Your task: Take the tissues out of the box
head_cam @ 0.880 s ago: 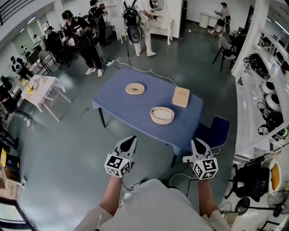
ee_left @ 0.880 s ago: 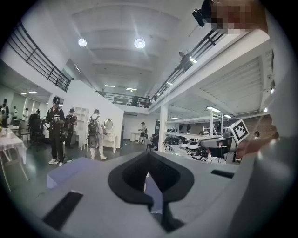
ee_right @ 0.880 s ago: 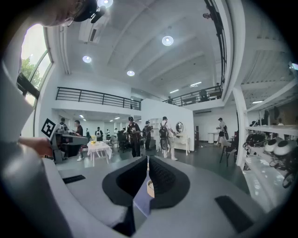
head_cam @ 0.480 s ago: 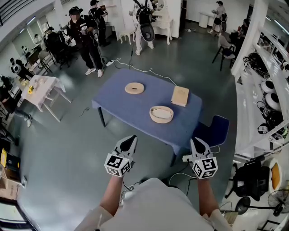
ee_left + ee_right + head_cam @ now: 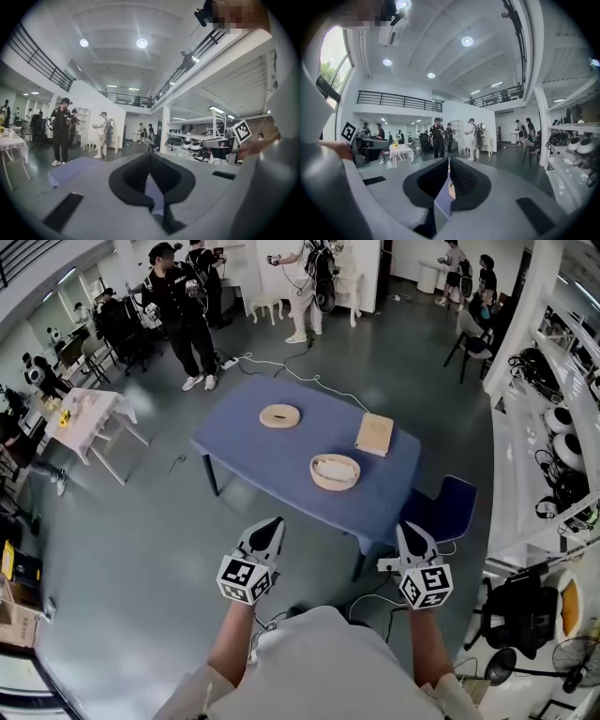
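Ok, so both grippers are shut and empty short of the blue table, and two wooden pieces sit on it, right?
Not two: the head view shows three on the blue table: a flat round wooden disc, a round wooden bowl and a rectangular wooden box. The rest holds.

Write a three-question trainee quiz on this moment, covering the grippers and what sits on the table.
1. True or false: the left gripper and the right gripper are touching the blue table.
2. Multiple choice: the jaws of both grippers are A) wide open, B) shut with nothing between them, C) shut on a tissue.
3. Fill in: of the flat disc, the rectangular box and the round box, the one nearest the person is the ___.

Key: 1 false, both are held in the air short of the table. 2 B. 3 round box.
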`<act>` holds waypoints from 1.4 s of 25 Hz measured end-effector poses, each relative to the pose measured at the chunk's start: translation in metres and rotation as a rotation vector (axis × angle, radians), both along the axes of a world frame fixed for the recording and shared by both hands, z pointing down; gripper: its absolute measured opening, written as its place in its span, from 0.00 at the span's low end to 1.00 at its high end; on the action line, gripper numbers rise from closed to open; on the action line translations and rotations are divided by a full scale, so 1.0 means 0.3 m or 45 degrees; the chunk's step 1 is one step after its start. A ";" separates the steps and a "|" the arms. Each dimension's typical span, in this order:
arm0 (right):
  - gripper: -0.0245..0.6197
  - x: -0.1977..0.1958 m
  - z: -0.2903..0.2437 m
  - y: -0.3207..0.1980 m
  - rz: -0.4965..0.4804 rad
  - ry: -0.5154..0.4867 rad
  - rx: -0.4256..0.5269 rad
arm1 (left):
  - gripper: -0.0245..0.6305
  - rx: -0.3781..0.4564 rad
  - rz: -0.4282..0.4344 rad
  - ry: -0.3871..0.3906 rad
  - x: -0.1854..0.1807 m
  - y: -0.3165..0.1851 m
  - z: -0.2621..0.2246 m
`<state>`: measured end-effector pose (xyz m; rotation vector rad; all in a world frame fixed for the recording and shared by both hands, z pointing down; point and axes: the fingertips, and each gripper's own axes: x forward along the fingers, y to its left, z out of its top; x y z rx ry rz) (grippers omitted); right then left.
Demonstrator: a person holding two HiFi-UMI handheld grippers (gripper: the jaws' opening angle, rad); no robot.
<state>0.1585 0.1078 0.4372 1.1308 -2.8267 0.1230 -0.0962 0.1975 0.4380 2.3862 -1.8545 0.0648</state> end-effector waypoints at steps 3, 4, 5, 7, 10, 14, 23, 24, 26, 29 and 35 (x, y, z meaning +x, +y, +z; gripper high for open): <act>0.10 0.015 0.010 -0.005 -0.012 -0.004 -0.002 | 0.05 -0.008 -0.006 -0.012 0.019 -0.005 0.011; 0.10 0.021 0.016 -0.007 -0.017 -0.004 -0.003 | 0.05 -0.011 -0.009 -0.015 0.027 -0.007 0.017; 0.10 0.027 0.023 -0.010 -0.021 -0.004 -0.004 | 0.05 -0.012 -0.012 -0.015 0.035 -0.008 0.021; 0.10 0.040 0.031 -0.015 -0.028 -0.009 -0.004 | 0.05 -0.010 -0.018 -0.013 0.051 -0.011 0.027; 0.10 0.052 0.028 -0.027 -0.039 -0.015 -0.003 | 0.09 -0.006 -0.026 -0.017 0.067 -0.020 0.021; 0.10 0.074 0.030 -0.043 -0.053 -0.014 -0.010 | 0.15 -0.009 -0.053 -0.017 0.083 -0.025 0.016; 0.10 0.131 0.082 -0.078 -0.062 0.001 -0.036 | 0.15 -0.016 -0.085 -0.014 0.129 -0.026 0.044; 0.10 0.137 0.086 -0.080 -0.063 0.002 -0.040 | 0.15 -0.018 -0.087 -0.014 0.135 -0.026 0.045; 0.10 0.146 0.097 -0.083 -0.064 0.004 -0.051 | 0.15 -0.024 -0.092 -0.013 0.146 -0.026 0.049; 0.10 0.151 0.115 -0.092 -0.060 0.012 -0.069 | 0.15 -0.039 -0.096 -0.011 0.155 -0.031 0.064; 0.10 0.118 0.145 -0.117 -0.056 0.021 -0.095 | 0.15 -0.057 -0.097 -0.013 0.134 -0.054 0.076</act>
